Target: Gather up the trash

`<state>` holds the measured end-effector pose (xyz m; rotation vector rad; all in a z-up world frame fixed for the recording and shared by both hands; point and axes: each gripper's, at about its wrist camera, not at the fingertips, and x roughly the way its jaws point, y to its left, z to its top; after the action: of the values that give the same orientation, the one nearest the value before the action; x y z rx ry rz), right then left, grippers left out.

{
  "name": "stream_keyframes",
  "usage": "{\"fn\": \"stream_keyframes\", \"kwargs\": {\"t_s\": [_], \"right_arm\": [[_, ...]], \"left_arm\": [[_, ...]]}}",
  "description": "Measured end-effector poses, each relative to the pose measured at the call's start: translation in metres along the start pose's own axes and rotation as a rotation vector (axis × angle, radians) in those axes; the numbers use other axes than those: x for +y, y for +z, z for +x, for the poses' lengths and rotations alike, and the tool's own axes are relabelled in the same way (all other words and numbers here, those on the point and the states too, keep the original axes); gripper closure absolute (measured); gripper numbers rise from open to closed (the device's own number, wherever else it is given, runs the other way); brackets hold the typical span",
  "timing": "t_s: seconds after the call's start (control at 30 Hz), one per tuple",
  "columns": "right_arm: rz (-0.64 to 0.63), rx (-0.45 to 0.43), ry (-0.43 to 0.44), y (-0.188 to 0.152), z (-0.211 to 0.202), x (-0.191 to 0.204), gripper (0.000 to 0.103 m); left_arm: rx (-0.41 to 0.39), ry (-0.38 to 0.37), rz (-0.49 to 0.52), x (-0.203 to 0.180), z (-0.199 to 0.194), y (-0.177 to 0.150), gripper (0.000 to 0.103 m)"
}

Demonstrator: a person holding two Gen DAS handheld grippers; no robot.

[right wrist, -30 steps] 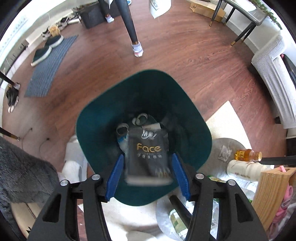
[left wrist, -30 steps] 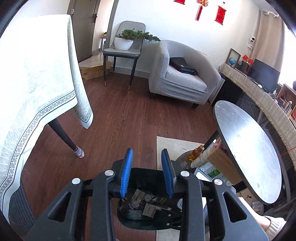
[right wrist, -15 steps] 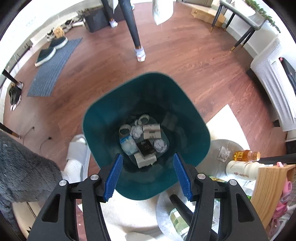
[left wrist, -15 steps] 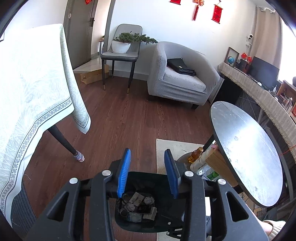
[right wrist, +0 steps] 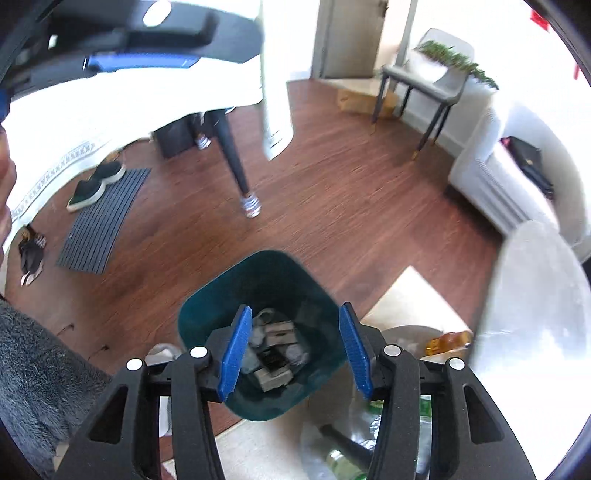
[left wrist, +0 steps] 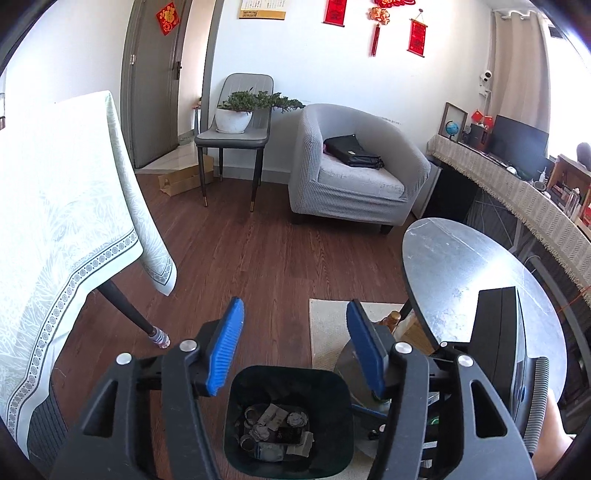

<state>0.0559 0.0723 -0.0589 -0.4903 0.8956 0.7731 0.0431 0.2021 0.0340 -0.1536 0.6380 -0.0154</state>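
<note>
No text, brand or number can be read with any certainty. At 10 o'clock in the left wrist view, a red diamond paper (left wrist: 167, 17) on the door carries a gold character, too small to make out. At 12 o'clock, 2 red scrolls (left wrist: 335, 12) on the wall and a yellow-headed calendar (left wrist: 262, 9) show marks too fine to read. The packets in the bin (left wrist: 255, 458) bear no legible print in either view.
</note>
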Motion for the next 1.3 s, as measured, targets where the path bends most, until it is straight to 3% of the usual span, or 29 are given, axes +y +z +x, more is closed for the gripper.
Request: {"fn": "stream_keyframes", "kwargs": {"t_s": [0.1,0.2,0.23,0.47,0.53,0.9,1.03,1.3], "right_arm": [[0.038,-0.032,-0.035,-0.005,-0.014,-0.018,0.055],[0.092,-0.083,-0.067,-0.01,-0.034,-0.037,0.059],[0.117,-0.103,-0.064,-0.013,-0.041,-0.045,0.064],[0.276,-0.225,-0.105,-0.037,-0.094,-0.088,0.061],[0.299,-0.249,-0.155,-0.048,-0.108,-0.094,0.049],[0.5,-0.351,-0.296,-0.134,-0.178,-0.12,0.012],[0.513,-0.35,-0.325,-0.165,-0.197,-0.11,0.006],[0.503,-0.376,-0.366,-0.21,-0.229,-0.08,0.004]], "left_arm": [[-0.045,-0.029,-0.008,-0.003,-0.01,0.007,0.034],[-0.071,0.003,0.043,-0.016,-0.016,0.01,0.03],[-0.077,0.009,0.057,-0.02,-0.016,0.01,0.029],[-0.12,0.017,0.093,-0.05,-0.025,0.01,0.008],[-0.127,0.041,0.109,-0.059,-0.029,0.009,0.006],[-0.079,0.055,0.082,-0.062,-0.055,-0.033,0.005],[-0.091,0.047,0.07,-0.064,-0.074,-0.047,0.005],[-0.076,0.076,0.111,-0.075,-0.101,-0.077,0.005]]}}
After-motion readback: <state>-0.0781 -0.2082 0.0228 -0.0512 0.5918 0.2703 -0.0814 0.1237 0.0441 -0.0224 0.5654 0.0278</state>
